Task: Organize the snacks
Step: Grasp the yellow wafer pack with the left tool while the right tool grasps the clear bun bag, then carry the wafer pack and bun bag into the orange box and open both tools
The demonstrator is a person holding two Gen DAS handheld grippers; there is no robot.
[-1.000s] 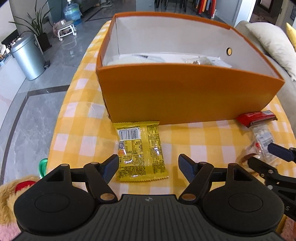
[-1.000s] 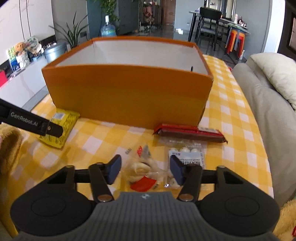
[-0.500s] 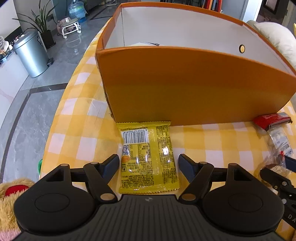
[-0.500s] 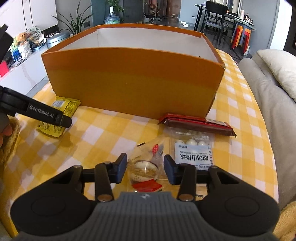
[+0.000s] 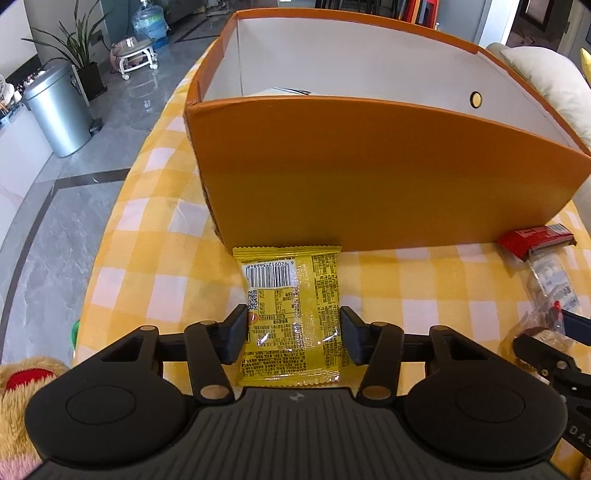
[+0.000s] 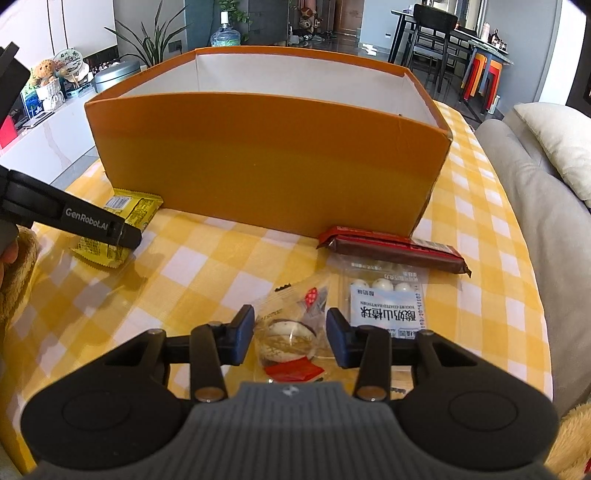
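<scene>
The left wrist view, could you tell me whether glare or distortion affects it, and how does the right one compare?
Left wrist view: glare glints on the yellow packet; the orange box rim bows from fisheye. Right wrist view: sharp; the clear wrapper reflects light.

A bright living and dining room around a table with a checked cloth

The table wears a yellow-and-white checked cloth [image 5: 159, 273] over a glossy grey stone floor [image 5: 55, 229] crossed by a dark inlaid stripe. To one side stand a silver lidded bin [image 5: 59, 110], a potted plant [image 5: 79, 55], a water bottle [image 5: 149, 22] and a small white wheeled stool [image 5: 135, 55]. A white low cabinet [image 6: 44, 144] carries a plush bear [image 6: 44, 72]. On the other side is a grey sofa [image 6: 543, 210] with a cream cushion [image 6: 557, 140]; beyond it, a dark dining table [image 6: 458, 35], chair and orange stools [image 6: 484, 74]. Daylight gleams on the floor.
</scene>
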